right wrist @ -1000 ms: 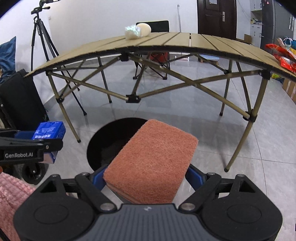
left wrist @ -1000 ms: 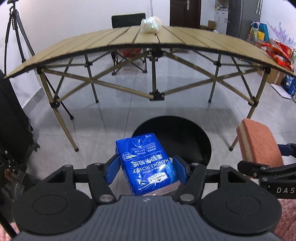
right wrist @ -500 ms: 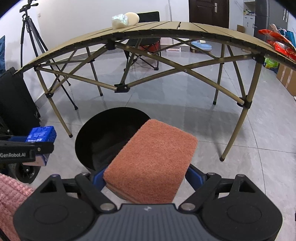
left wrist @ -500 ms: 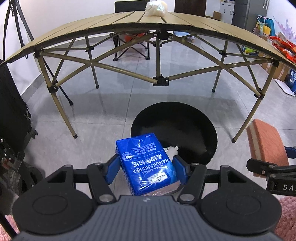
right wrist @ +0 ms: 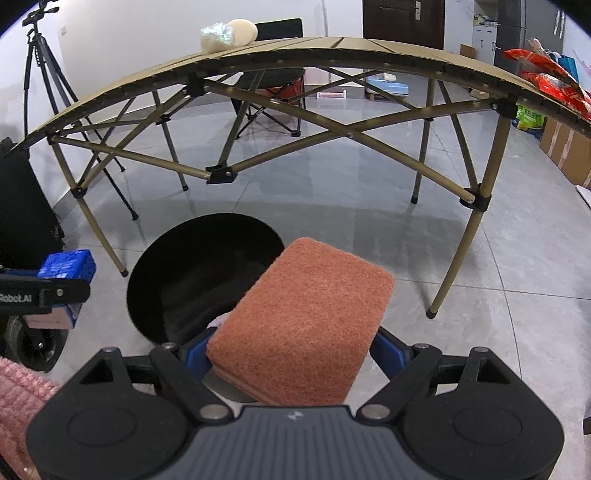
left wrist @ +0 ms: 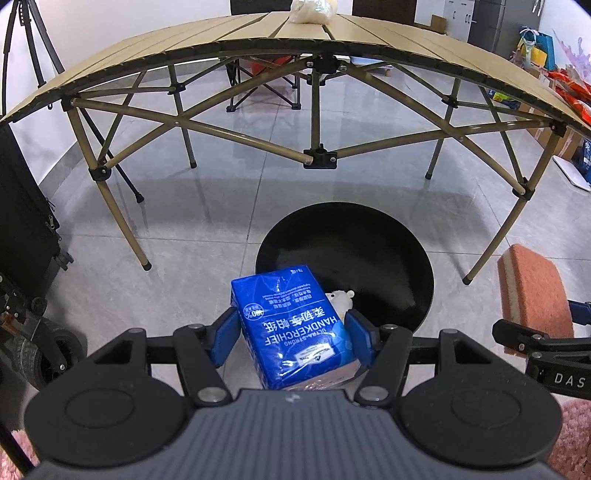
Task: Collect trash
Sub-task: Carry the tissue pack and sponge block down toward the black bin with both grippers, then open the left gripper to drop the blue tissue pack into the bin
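Observation:
My left gripper [left wrist: 293,341] is shut on a blue tissue pack [left wrist: 291,325], which hangs over the near left rim of a round black bin [left wrist: 369,254] on the floor. Something small and white [left wrist: 341,297] lies inside the bin. My right gripper [right wrist: 291,354] is shut on an orange scouring sponge [right wrist: 303,317], held over the bin's [right wrist: 192,273] near right rim. From the left wrist the sponge [left wrist: 532,291] shows at the right edge; from the right wrist the tissue pack [right wrist: 66,264] shows at the left.
A folding slat table [left wrist: 258,33] stands beyond the bin, its legs [left wrist: 122,218] close on both sides. A clear wrapped bundle [right wrist: 225,35] lies on top, red packets [right wrist: 546,77] at its right end. A tripod [right wrist: 40,74], black case [left wrist: 22,221] and wheel [right wrist: 33,347] are at left.
Both grippers have come lower and closer to the bin and tipped further down, so its opening and the white thing inside now show. Both grips are unchanged.

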`<state>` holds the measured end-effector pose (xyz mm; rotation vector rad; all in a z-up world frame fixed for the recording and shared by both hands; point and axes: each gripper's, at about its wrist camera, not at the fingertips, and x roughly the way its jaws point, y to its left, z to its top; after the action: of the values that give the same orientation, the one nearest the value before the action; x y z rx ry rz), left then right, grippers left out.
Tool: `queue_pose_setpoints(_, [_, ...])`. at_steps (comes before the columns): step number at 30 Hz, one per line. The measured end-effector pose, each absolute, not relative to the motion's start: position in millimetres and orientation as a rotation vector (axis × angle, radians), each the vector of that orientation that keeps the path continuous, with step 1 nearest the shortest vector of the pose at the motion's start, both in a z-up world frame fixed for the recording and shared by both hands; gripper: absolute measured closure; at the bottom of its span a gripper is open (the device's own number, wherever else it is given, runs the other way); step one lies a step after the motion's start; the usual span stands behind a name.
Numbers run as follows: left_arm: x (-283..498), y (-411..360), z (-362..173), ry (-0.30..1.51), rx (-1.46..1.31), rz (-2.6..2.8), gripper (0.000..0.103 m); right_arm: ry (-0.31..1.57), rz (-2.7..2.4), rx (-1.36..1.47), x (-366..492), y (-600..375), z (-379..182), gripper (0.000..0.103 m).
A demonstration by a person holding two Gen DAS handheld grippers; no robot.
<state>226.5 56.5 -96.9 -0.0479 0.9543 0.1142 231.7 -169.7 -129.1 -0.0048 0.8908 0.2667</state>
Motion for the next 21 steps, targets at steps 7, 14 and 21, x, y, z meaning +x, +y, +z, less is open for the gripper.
queue_pose_setpoints(7, [237.1,55.1,-100.1,0.967,-0.052,0.106,0.04,0.874,0.228,-0.031,244.6,-177.0,-131.3,0.017])
queue_pose_setpoints(14, [254.2,49.5,-101.5,0.969,-0.054,0.089,0.04,0.86,0.19,-0.023,263.5,-183.7,-136.4,0.017])
queue_pose_setpoints(21, [272.8,45.8,-105.7,0.991,-0.07,0.095,0.04,0.846,0.161,-0.012,278.5,-189.3,-140.3,0.017])
